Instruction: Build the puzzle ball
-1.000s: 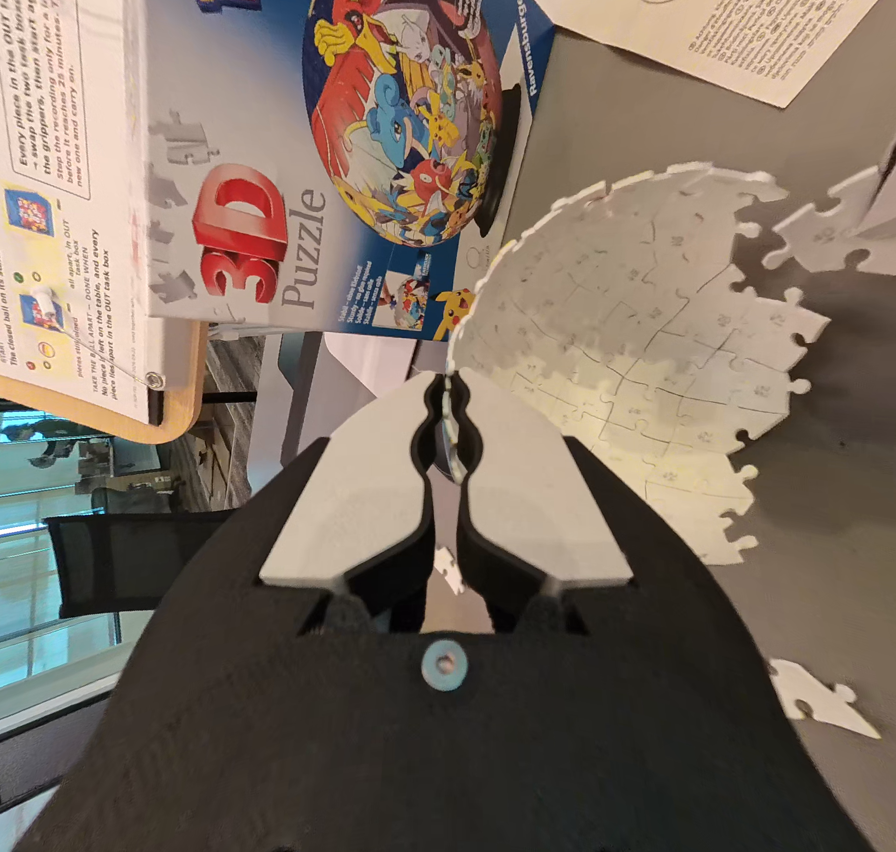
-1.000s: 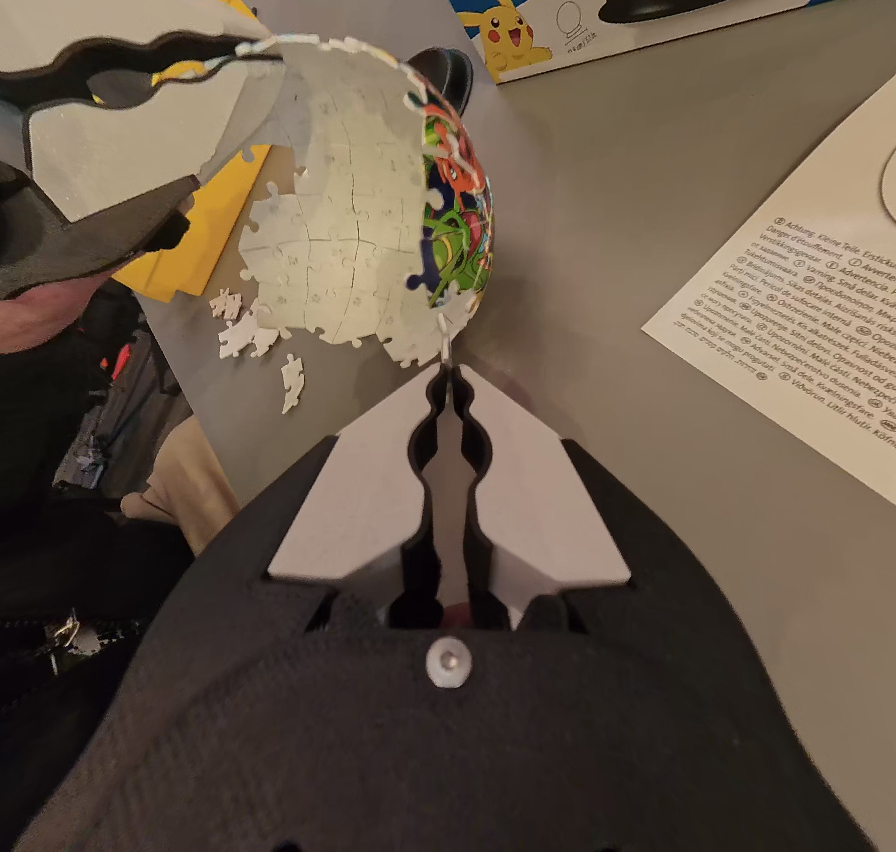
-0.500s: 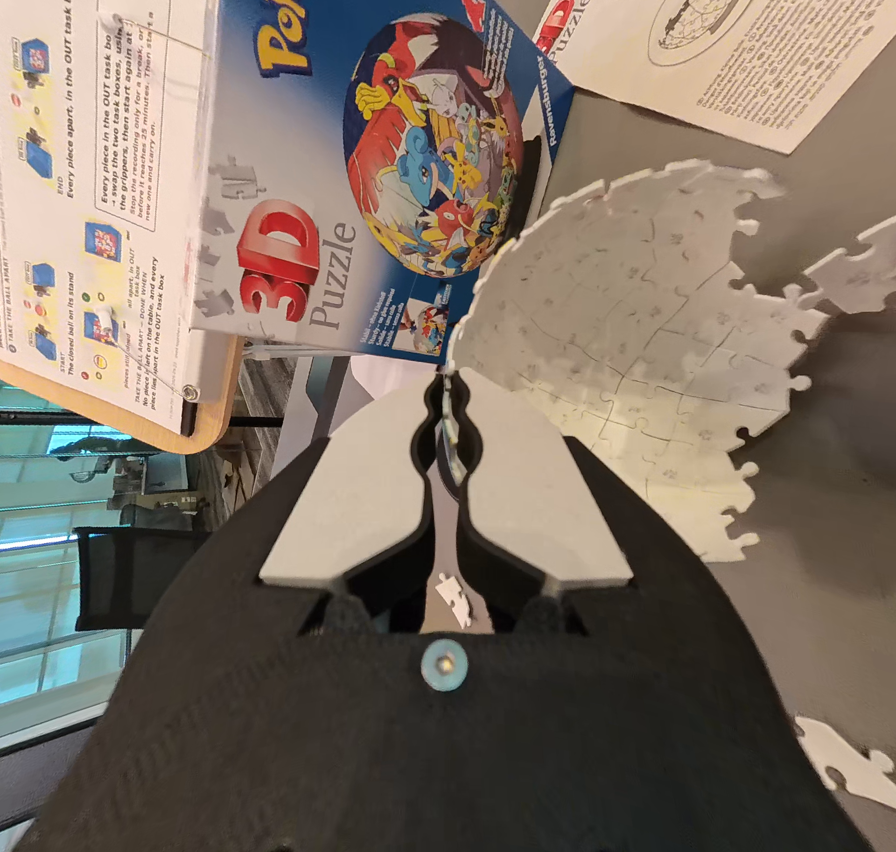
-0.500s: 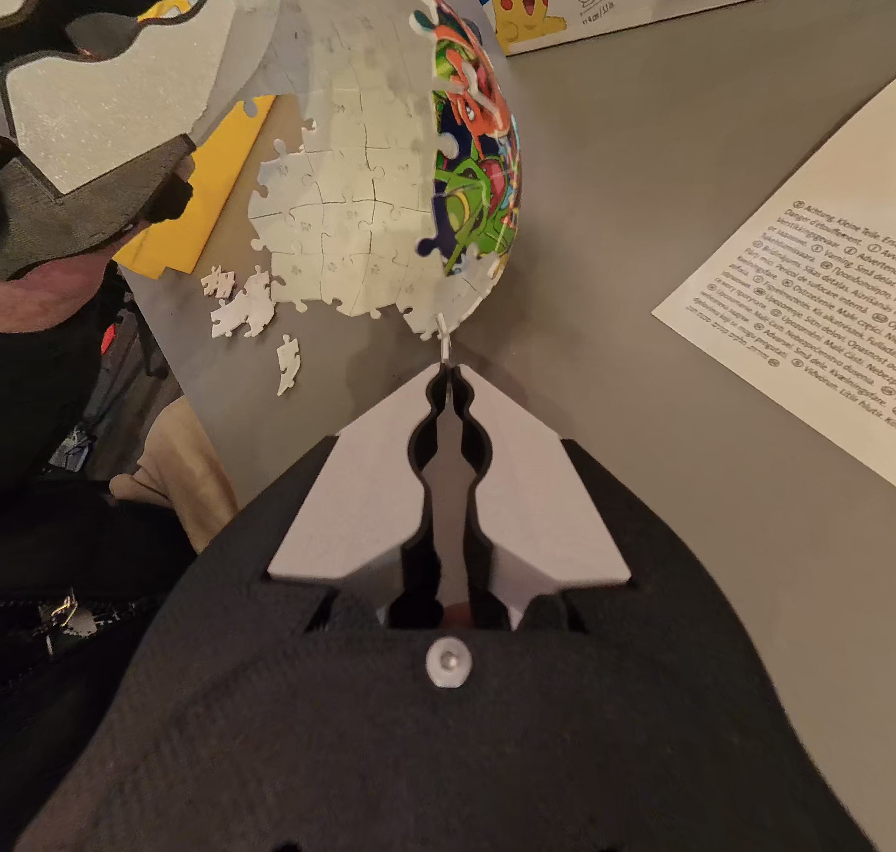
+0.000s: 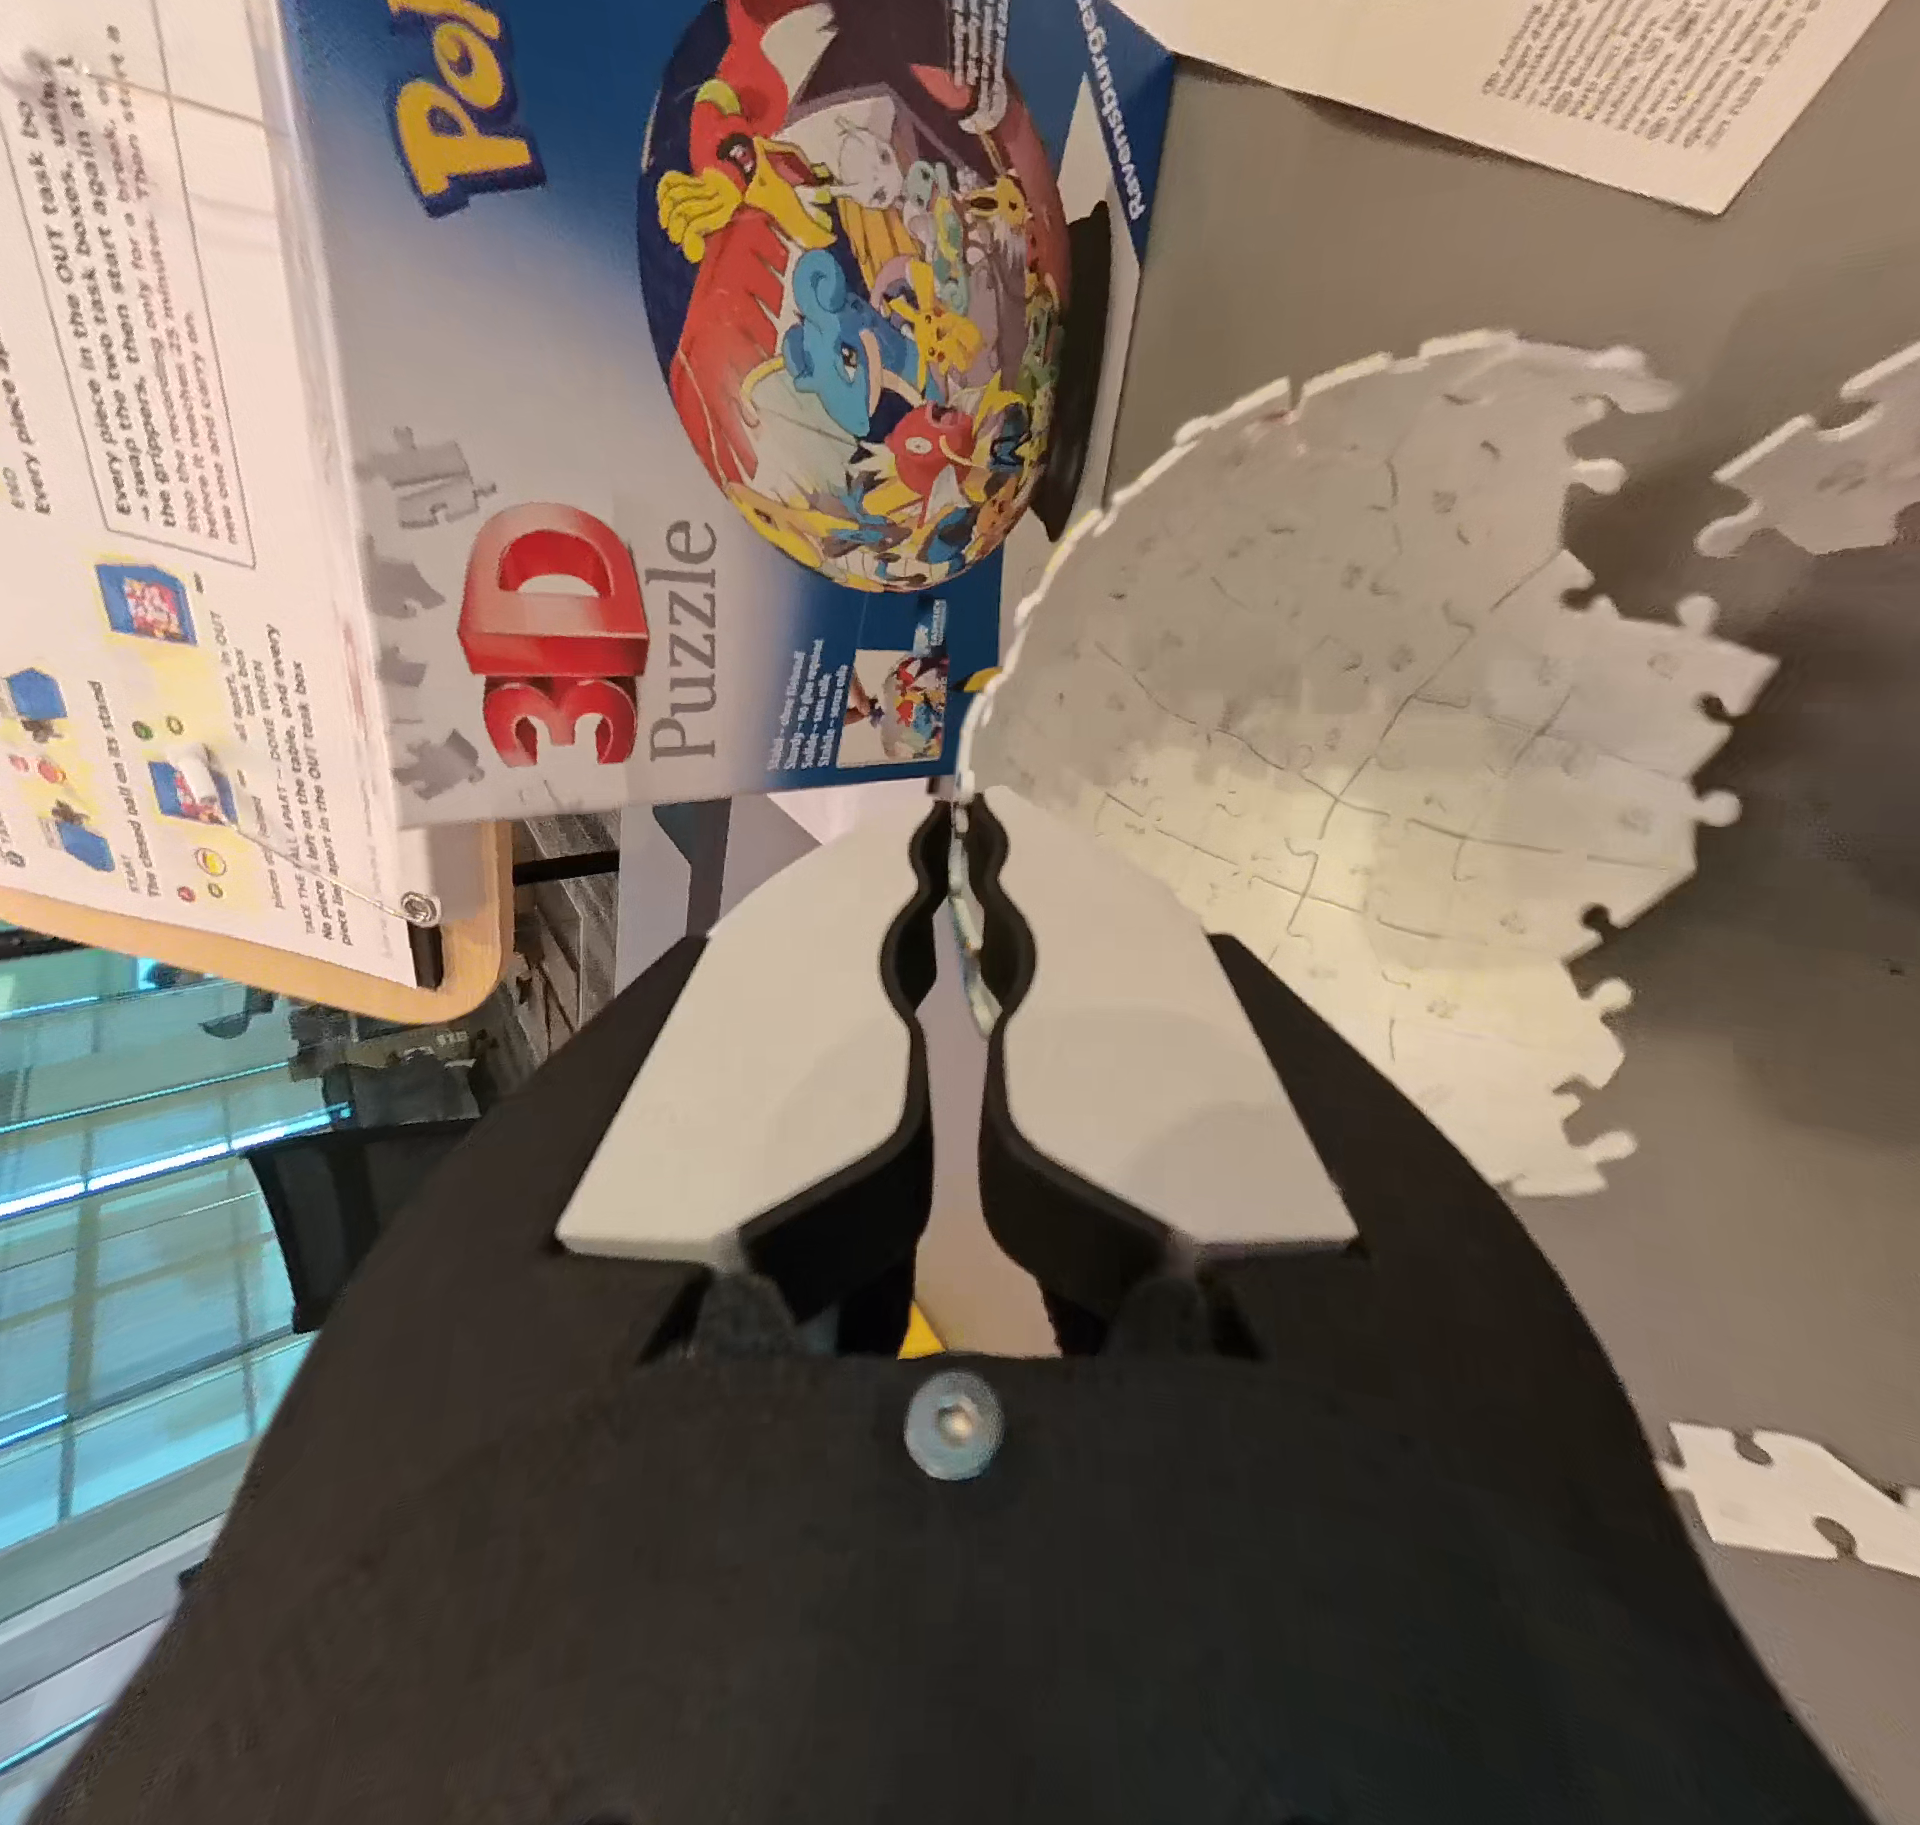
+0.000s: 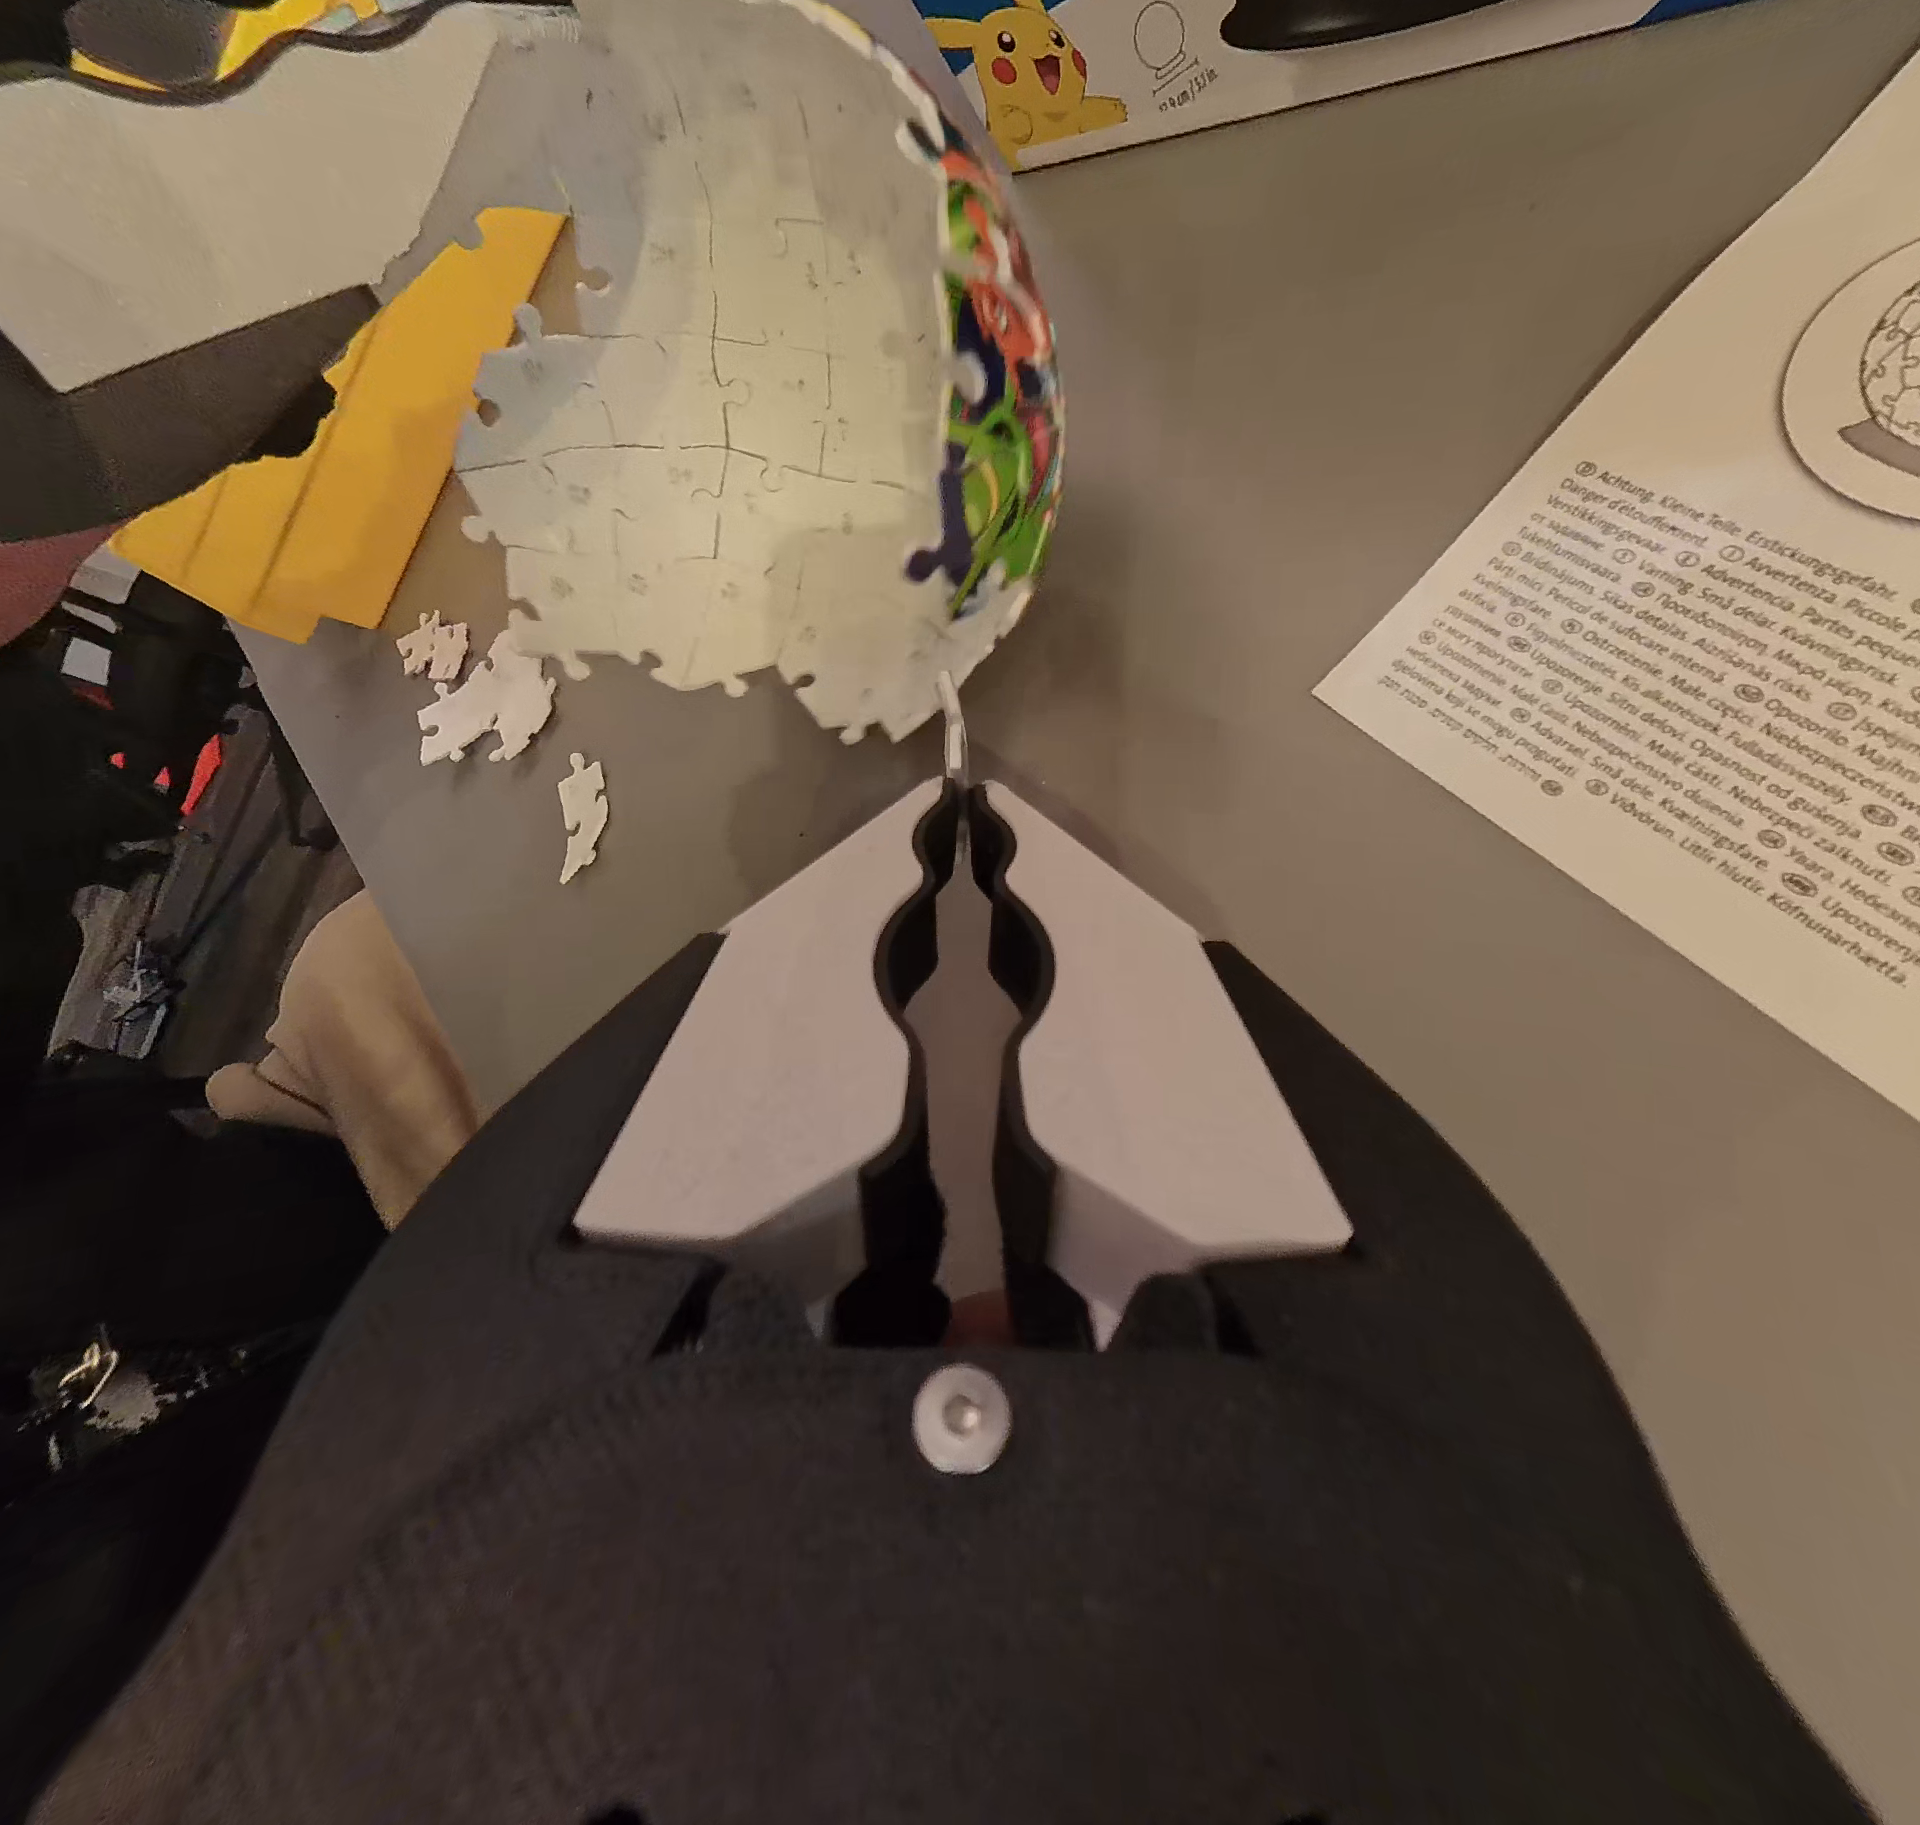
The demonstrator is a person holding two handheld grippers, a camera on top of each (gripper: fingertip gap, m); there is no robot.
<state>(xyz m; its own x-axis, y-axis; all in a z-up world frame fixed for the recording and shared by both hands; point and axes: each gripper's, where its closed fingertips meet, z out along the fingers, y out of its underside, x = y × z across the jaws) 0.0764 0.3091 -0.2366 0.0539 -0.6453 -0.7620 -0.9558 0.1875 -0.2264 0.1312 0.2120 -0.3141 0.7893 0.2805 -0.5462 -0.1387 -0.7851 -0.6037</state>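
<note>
The half-built puzzle ball (image 5: 1351, 736) is a curved shell, white inside and printed in colours outside (image 6: 997, 425). My left gripper (image 5: 961, 819) is shut on its rim and holds it above the grey table; it also shows at the upper left of the right wrist view (image 6: 208, 165). My right gripper (image 6: 961, 799) is shut on a single white puzzle piece (image 6: 951, 726), seen edge-on. The far end of the piece meets the lower rim of the shell. In the left wrist view this piece (image 5: 1829, 497) sits at the right edge beside the jagged rim.
The blue puzzle box (image 5: 727, 321) lies at the back, with a paper instruction sheet (image 6: 1662, 580) to the right. Loose white pieces (image 6: 478, 695) lie on the table near its edge, beside a yellow object (image 6: 312, 508). Another loose piece (image 5: 1797, 1495) lies close by.
The shell in my left gripper has come closer to the right gripper and risen in its view. The held piece has stayed at the shell's lower rim. Both grippers have stayed shut.
</note>
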